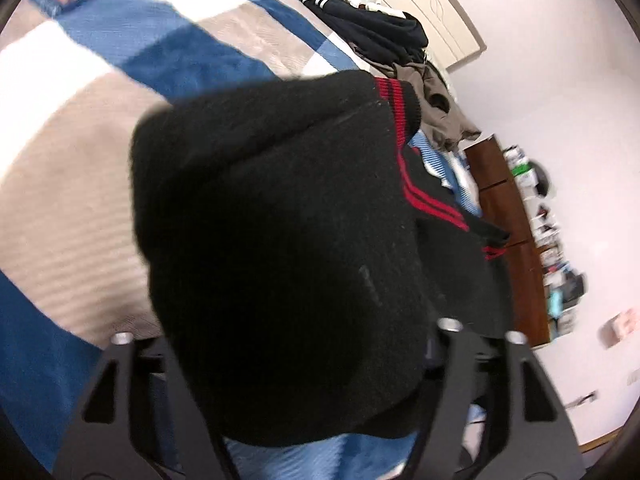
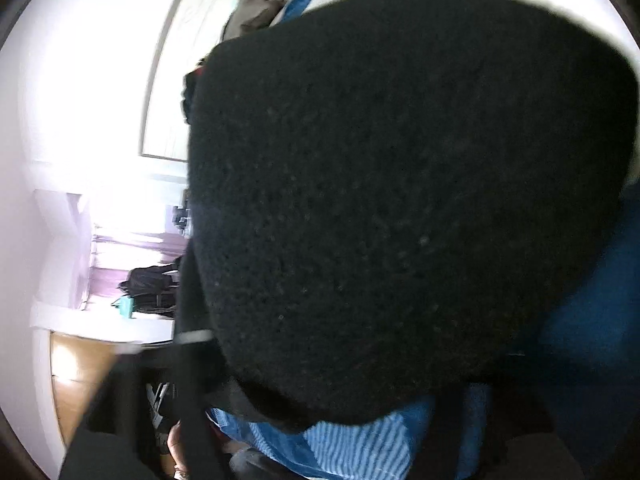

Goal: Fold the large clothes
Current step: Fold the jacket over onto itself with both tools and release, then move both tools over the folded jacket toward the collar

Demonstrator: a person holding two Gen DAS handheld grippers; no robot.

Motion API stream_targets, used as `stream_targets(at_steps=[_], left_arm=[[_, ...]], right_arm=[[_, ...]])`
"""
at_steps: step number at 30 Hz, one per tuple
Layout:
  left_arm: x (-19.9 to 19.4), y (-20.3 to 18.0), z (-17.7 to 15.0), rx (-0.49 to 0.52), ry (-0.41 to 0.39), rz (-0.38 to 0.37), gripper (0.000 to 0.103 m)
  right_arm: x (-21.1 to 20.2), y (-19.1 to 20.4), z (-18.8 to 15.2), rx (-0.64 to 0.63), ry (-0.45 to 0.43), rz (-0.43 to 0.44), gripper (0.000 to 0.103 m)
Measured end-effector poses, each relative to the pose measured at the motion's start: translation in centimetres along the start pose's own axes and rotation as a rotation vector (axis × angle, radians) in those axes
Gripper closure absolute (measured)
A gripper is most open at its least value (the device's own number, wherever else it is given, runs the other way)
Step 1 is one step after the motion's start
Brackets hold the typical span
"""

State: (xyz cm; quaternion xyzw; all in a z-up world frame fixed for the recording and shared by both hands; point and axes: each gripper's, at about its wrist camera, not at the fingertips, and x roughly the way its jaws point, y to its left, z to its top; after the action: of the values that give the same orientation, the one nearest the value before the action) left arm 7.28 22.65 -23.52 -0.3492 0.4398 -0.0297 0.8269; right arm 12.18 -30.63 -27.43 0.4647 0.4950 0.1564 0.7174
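A black, fuzzy knit garment with thin red stripes (image 1: pixel 280 248) fills the middle of the left wrist view, bunched into a rounded, pilled mound that drapes over the left gripper (image 1: pixel 288 360); its black angular fingers (image 1: pixel 116 392) stand wide apart at five and seven o'clock, and the cloth lies loosely between them, with no pad seen pressing on it. The red stripes run along a ribbed edge toward two o'clock. Beneath lies a ribbed bedspread in blue, beige and white blocks (image 1: pixel 80 184), stretching from eight to twelve o'clock. A heap of dark and khaki clothes (image 1: pixel 400 52) sits at one o'clock, a brown wooden cabinet (image 1: pixel 512 232) at three. In the right wrist view the same coarse black knit (image 2: pixel 400 200) covers nearly everything; the right gripper (image 2: pixel 320 432) is mostly hidden, one dark finger (image 2: pixel 120 400) blurred at seven o'clock, jaws spread wide.
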Motion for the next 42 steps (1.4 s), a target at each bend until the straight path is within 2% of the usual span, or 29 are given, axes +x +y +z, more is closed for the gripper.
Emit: stream_targets(at_steps=[3, 5, 6, 9, 10, 11, 13, 16, 20, 22, 23, 27, 30, 32, 34, 36, 39, 41, 42], left_arm=[[-1.5, -0.9, -0.1, 0.097, -0.045, 0.012, 0.007], [-2.7, -1.1, -0.2, 0.131, -0.044, 0.025, 0.006], [-3.4, -1.4, -0.3, 0.155, -0.041, 0.056, 0.006], [-6.0, -2.7, -0.8, 0.222, -0.059, 0.120, 0.006], [-6.8, -3.1, -1.0, 0.229, -0.070, 0.117, 0.006], [-7.9, -3.5, -1.0, 0.223, -0.082, 0.079, 0.006], [-9.6, -4.9, -1.0, 0.209, -0.081, -0.020, 0.006], [-9.6, -8.1, -0.7, 0.266, -0.067, -0.057, 0.006], [-6.2, -11.3, 0.0, 0.354, -0.056, -0.070, 0.006], [-3.3, -11.3, 0.5, 0.360, -0.037, -0.055, 0.006], [-2.7, -10.8, 0.3, 0.358, -0.033, -0.050, 0.006], [0.1, -7.7, 0.7, 0.291, -0.033, 0.047, 0.006], [0.9, -6.3, 0.3, 0.328, -0.012, 0.091, 0.006], [1.5, -5.9, 0.3, 0.349, -0.004, 0.110, 0.006], [1.9, -5.1, 0.6, 0.317, 0.007, 0.104, 0.006], [2.5, -4.3, 1.2, 0.279, 0.027, 0.096, 0.006], [3.0, -4.7, 1.3, 0.299, 0.046, 0.124, 0.006], [2.6, -5.6, 1.2, 0.325, 0.039, 0.157, 0.006], [2.0, -6.5, 0.9, 0.350, 0.022, 0.187, 0.006]], right_arm=[[-2.2, 1.5, -0.8, -0.043, 0.027, 0.005, 0.004], [-3.7, 2.4, -1.9, -0.083, 0.062, -0.004, 0.004], [-4.4, 2.9, -2.6, -0.097, 0.075, -0.004, 0.004], [-6.2, 4.8, -4.6, -0.130, 0.104, 0.044, 0.004], [-6.7, 6.3, -5.5, -0.165, 0.110, 0.081, 0.004], [-7.0, 7.4, -6.0, -0.195, 0.109, 0.101, 0.004], [-6.0, 10.7, -6.9, -0.249, 0.110, 0.152, 0.004], [-2.8, 14.8, -5.3, -0.261, 0.155, 0.258, 0.004], [2.8, 18.4, -5.6, -0.258, 0.217, 0.319, 0.004], [7.0, 18.7, -5.3, -0.215, 0.255, 0.307, 0.004], [8.0, 18.7, -5.5, -0.214, 0.251, 0.277, 0.004], [11.9, 16.4, -5.9, -0.151, 0.217, 0.099, 0.004], [13.7, 15.5, -6.9, -0.167, 0.229, 0.036, 0.004], [14.6, 14.8, -7.2, -0.180, 0.232, 0.002, 0.004], [15.2, 14.5, -7.4, -0.177, 0.233, -0.027, 0.004], [16.2, 14.9, -7.3, -0.183, 0.243, -0.069, 0.004], [17.4, 16.1, -6.9, -0.207, 0.282, -0.138, 0.004], [16.8, 16.5, -6.6, -0.215, 0.315, -0.141, 0.004], [15.7, 17.2, -6.5, -0.221, 0.318, -0.104, 0.004]])
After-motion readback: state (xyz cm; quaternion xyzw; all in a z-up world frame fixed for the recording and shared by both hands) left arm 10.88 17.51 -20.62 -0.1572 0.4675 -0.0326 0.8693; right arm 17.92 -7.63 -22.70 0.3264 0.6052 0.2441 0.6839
